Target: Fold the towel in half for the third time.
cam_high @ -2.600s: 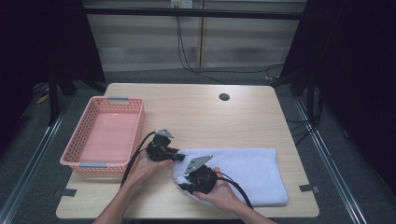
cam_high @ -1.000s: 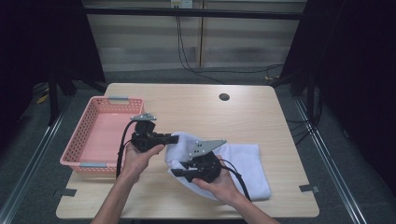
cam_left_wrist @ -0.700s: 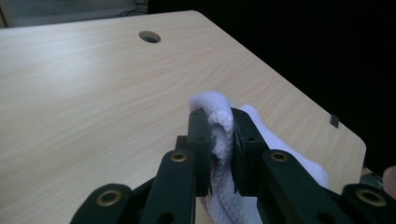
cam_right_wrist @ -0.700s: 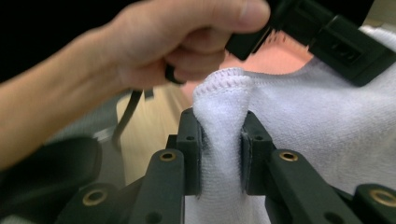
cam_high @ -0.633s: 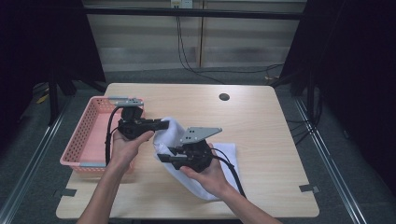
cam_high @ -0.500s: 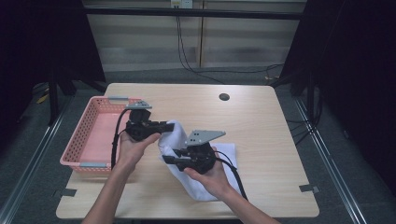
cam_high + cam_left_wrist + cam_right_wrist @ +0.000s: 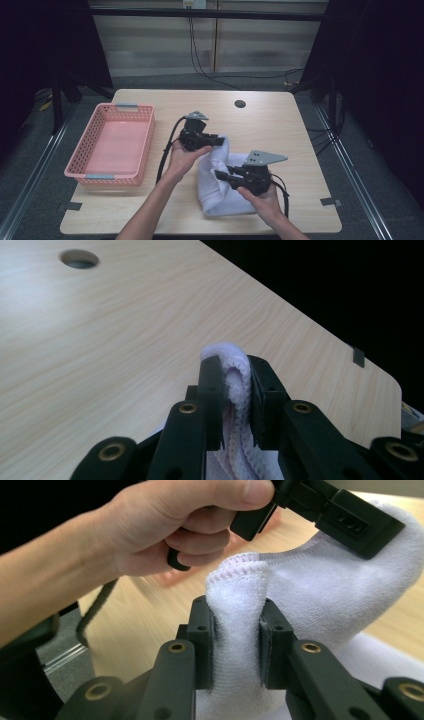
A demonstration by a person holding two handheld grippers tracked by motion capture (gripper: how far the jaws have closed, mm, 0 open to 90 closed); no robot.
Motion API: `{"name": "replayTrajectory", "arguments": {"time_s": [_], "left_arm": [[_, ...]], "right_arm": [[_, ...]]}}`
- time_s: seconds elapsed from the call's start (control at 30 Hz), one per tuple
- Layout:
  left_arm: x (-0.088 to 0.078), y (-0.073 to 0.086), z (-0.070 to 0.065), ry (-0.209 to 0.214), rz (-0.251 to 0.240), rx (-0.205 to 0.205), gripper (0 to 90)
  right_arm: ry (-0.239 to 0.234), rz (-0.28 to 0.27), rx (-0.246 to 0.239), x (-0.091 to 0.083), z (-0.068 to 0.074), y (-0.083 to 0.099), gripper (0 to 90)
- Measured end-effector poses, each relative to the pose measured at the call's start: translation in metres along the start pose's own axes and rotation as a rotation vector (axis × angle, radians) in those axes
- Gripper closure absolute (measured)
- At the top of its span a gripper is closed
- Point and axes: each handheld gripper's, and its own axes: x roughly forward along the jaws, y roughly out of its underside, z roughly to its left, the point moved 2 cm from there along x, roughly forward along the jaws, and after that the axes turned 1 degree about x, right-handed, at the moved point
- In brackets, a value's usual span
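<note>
- A person's left gripper [image 7: 216, 141] pinches one hemmed edge of a white terry-cloth towel [image 7: 220, 185], lifted above a pale wooden table [image 7: 280, 130].
- The right gripper [image 7: 221, 176] is clamped on a bunched fold of the same towel, whose bulk lies crumpled near the table's front edge.
- A pink perforated plastic basket [image 7: 111, 145] waits well apart, on the left.
- Judged best: keep both pinches firm and move the hands evenly, so neither edge slips or drags.

Towel [image 7: 220, 187] now bunched, shifted rightward
</note>
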Motion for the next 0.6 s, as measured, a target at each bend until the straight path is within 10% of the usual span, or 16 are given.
{"name": "replayTrajectory", "arguments": {"time_s": [0.33,0.6], "left_arm": [[0.075,0.020,-0.014,0.070,0.092,0.000,71.3],[0.063,0.007,-0.017,0.067,0.008,0.013,42.0]], "right_arm": [[0.088,0.103,0.069,-0.036,-0.035,0.058,57.7],[0.130,0.113,0.084,-0.057,-0.048,0.060,32.8]]}}
